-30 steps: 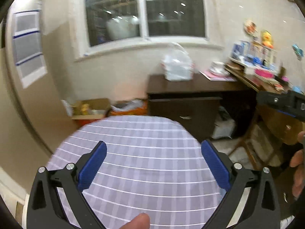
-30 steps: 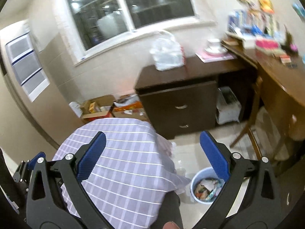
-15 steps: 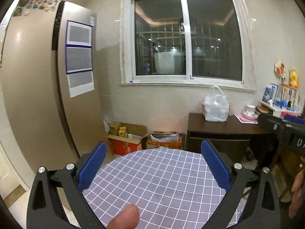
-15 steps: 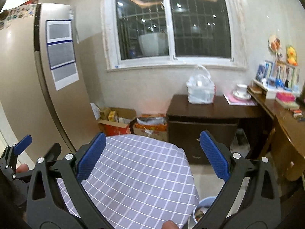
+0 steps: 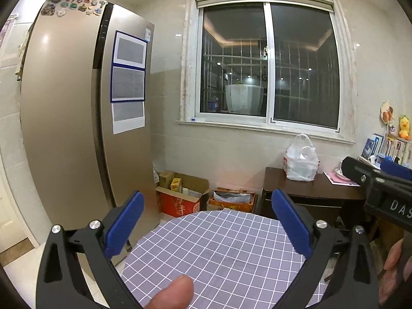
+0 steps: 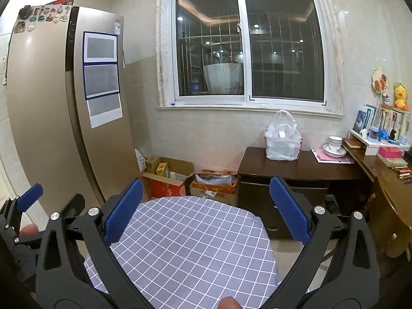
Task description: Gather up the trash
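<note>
Both grippers, left gripper (image 5: 207,222) and right gripper (image 6: 206,209), gape empty above the checked tabletop (image 6: 185,239); cardboard boxes (image 6: 167,180) hold clutter.

A home dining room: fridge (image 5: 77,118) with magnets, checked-cloth table (image 5: 221,252), cluttered desk (image 6: 296,170).

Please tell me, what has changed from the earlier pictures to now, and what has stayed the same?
Both cameras tilted upward. One second ago they looked down over the checked tablecloth, and the right view showed a blue trash bin on the floor; now that bin is out of view and the fridge and window fill the frames. Nothing was grasped or released. The left hand-held gripper and right hand-held gripper stayed open and empty.
</note>
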Motion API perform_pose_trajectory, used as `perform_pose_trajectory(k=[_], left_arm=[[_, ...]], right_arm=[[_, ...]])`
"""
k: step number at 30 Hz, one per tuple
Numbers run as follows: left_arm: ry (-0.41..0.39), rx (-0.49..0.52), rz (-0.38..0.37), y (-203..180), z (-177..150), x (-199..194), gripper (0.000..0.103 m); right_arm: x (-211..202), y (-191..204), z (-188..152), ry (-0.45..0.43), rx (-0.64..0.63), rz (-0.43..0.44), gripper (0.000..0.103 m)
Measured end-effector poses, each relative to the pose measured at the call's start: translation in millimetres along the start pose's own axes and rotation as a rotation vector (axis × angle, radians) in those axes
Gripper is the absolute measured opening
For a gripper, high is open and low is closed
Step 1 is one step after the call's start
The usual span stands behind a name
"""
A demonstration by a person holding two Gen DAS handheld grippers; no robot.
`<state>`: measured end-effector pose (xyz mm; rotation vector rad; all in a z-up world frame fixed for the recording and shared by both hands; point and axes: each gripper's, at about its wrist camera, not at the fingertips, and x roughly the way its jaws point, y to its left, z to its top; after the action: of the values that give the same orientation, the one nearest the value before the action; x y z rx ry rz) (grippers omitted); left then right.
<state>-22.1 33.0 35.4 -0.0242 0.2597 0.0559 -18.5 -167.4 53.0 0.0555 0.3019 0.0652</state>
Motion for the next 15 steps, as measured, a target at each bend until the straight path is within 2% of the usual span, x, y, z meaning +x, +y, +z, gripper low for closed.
perform_pose_trajectory(k=[15], left_arm=[[-0.003,-0.003,-0.021,2.3,-1.6,-6.7,0.098]], right_arm=[[1.3,0.9,0.6,-0.001,0.009,-0.018,0.097]])
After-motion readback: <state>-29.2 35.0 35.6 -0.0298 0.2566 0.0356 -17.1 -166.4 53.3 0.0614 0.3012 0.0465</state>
